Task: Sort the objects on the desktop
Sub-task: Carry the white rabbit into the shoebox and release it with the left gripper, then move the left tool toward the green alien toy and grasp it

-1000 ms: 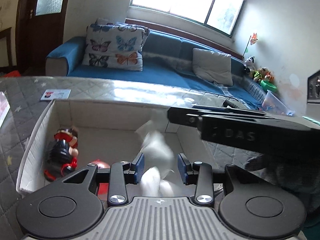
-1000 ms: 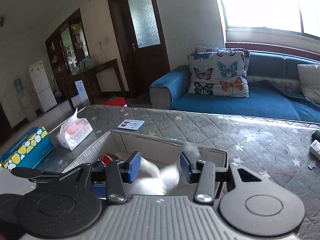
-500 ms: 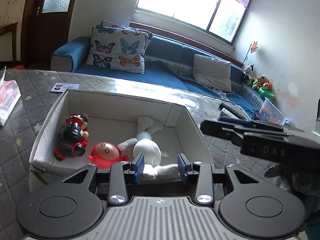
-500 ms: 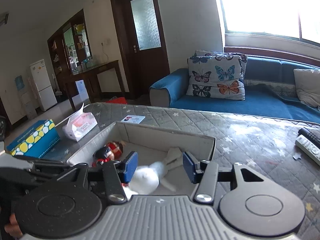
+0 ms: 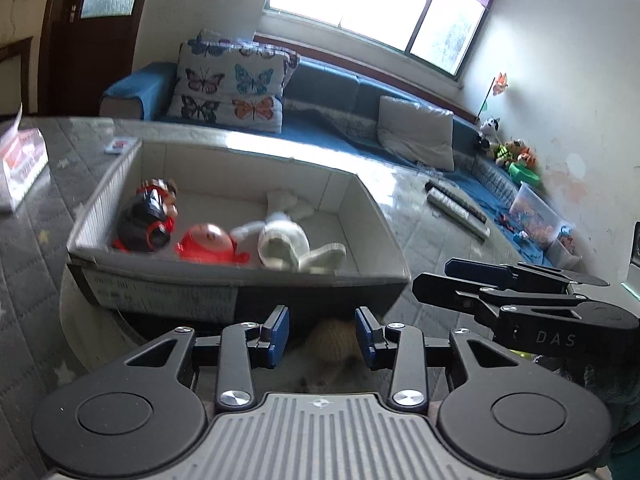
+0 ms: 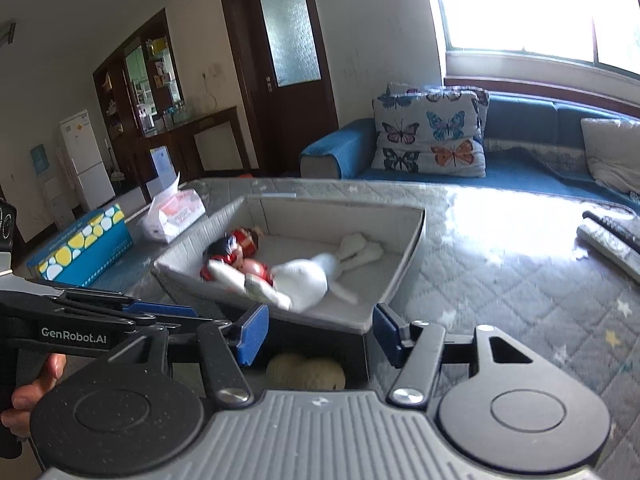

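Observation:
A grey open box (image 5: 240, 276) (image 6: 404, 264) stands on the quilted table. In it lie a white plush toy (image 5: 282, 242) (image 6: 308, 280), a red round toy (image 5: 206, 242) (image 6: 256, 268) and a black and red figure (image 5: 146, 216) (image 6: 230, 248). My left gripper (image 5: 320, 322) hangs open just short of the box's near wall, holding nothing. My right gripper (image 6: 320, 320) is beside it at the box's near corner, its jaws opening with nothing between the pads. A beige fuzzy thing (image 5: 332, 340) (image 6: 306, 372) shows low down beyond both pairs of fingers.
A soft tissue pack (image 6: 174, 214) and a blue tissue box (image 6: 84, 246) lie left of the box. A small card (image 5: 118, 145) sits behind it. Remote controls (image 5: 456, 210) (image 6: 612, 240) lie to the right. A blue sofa runs behind the table.
The white plush has left both grippers and now lies in the box. Both grippers have drawn back toward the box's near wall. The right jaws stand wider.

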`<action>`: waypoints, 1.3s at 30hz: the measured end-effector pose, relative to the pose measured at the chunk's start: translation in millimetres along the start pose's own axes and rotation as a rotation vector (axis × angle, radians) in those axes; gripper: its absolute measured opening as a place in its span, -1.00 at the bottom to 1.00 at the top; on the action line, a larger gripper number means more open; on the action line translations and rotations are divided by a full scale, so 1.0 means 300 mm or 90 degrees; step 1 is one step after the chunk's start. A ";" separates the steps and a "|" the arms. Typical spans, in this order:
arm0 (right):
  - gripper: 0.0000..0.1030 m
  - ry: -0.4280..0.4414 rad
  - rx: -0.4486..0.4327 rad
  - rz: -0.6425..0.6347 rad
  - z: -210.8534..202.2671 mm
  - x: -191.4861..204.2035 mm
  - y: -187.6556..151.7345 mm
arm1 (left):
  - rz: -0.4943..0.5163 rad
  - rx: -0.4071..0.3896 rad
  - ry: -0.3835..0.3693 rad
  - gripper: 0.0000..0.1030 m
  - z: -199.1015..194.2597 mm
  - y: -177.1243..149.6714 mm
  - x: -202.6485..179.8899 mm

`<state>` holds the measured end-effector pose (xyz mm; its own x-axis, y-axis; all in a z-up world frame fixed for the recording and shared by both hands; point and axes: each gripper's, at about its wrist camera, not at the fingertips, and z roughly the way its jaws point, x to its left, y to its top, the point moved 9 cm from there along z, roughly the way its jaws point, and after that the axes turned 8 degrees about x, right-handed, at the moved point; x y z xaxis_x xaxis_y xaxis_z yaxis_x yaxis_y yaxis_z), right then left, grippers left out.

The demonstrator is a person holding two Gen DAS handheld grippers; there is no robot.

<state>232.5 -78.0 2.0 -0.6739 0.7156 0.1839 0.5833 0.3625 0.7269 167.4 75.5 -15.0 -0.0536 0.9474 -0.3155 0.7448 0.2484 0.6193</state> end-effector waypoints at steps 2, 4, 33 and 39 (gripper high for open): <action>0.15 -0.002 0.006 0.002 0.003 -0.001 -0.018 | -0.003 0.011 -0.005 -0.23 0.016 -0.016 -0.001; 0.15 -0.004 0.012 0.003 0.007 -0.002 -0.034 | -0.006 0.018 -0.005 -0.23 0.028 -0.029 -0.001; 0.46 -0.141 0.001 0.064 -0.217 -0.238 -0.340 | 0.073 0.093 -0.096 -0.23 0.149 -0.180 -0.334; 0.52 -0.164 -0.024 0.100 -0.278 -0.329 -0.385 | 0.090 0.115 -0.114 -0.23 0.205 -0.201 -0.423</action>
<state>194.0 -240.4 -44.9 -0.4366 0.8909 0.1251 0.6508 0.2167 0.7277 170.3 -72.1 -56.4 0.1661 0.9154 -0.3666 0.8435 0.0607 0.5337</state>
